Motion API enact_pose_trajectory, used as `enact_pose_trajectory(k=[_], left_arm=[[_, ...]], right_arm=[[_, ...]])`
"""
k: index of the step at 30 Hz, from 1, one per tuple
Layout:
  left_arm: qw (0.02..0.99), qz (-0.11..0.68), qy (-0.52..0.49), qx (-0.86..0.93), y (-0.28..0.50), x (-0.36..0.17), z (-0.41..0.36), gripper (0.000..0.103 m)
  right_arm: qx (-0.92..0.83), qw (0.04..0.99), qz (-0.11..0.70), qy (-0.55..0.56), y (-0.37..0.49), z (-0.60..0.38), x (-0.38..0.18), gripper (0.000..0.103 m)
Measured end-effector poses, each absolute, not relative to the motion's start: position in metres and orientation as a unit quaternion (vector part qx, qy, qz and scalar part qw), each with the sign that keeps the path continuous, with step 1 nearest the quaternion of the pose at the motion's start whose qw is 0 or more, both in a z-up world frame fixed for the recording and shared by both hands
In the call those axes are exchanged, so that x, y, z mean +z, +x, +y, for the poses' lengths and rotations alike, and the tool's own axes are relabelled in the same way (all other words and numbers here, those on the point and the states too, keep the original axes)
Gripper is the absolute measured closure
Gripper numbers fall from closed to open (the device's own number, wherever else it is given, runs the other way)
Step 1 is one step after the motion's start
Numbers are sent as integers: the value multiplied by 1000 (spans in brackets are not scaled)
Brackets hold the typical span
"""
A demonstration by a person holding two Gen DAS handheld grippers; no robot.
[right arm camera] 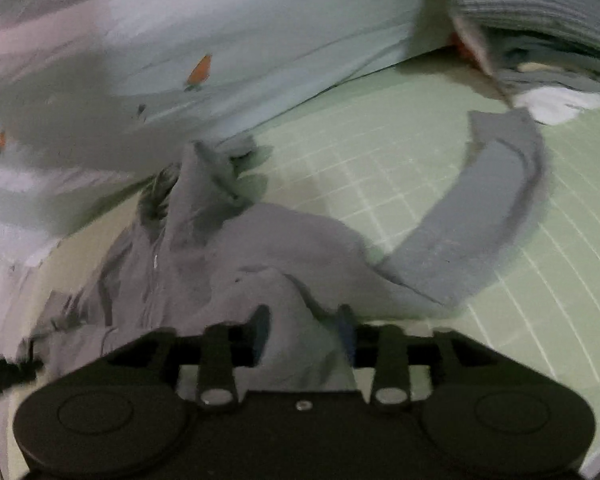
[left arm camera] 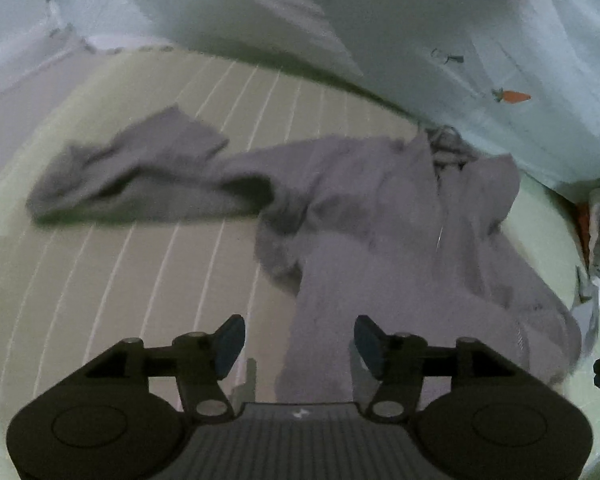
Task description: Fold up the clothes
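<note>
A grey zip-up jacket (left arm camera: 400, 220) lies crumpled on a pale green sheet with white grid lines (left arm camera: 140, 280). In the left wrist view one sleeve (left arm camera: 120, 176) stretches out to the left. My left gripper (left arm camera: 300, 340) hovers open over the jacket's near hem, with nothing between its fingers. In the right wrist view the jacket (right arm camera: 220, 272) has its zip showing, and its other sleeve (right arm camera: 480, 220) curves away to the right. A raised fold of the jacket stands between the fingers of my right gripper (right arm camera: 303, 330). The jaws stand apart and the picture is blurred there.
A pale blue blanket with small carrot prints (left arm camera: 460, 40) is bunched along the far side, against the jacket's collar. It appears again as the blanket (right arm camera: 180, 40) at the upper left. A pile of other clothes (right arm camera: 540, 20) sits at the far right.
</note>
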State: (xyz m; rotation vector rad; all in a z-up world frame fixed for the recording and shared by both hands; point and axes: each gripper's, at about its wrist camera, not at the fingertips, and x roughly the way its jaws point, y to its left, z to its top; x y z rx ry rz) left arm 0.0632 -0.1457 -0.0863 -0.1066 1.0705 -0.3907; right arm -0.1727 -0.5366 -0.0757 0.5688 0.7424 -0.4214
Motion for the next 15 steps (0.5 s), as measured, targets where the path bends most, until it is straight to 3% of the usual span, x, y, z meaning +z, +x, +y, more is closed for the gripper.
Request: enact_pose_trajectory(k=[8, 10, 15], left_arm=[[812, 536, -84, -214, 36, -111, -118, 21], [807, 536, -73, -237, 35, -117, -129, 15], [803, 533, -66, -259, 41, -127, -155, 14]], right_arm=[[-198, 855, 401, 263, -187, -532, -102, 29], [-183, 859, 411, 246, -181, -530, -107, 25], [-144, 870, 430, 195, -159, -527, -123, 23]])
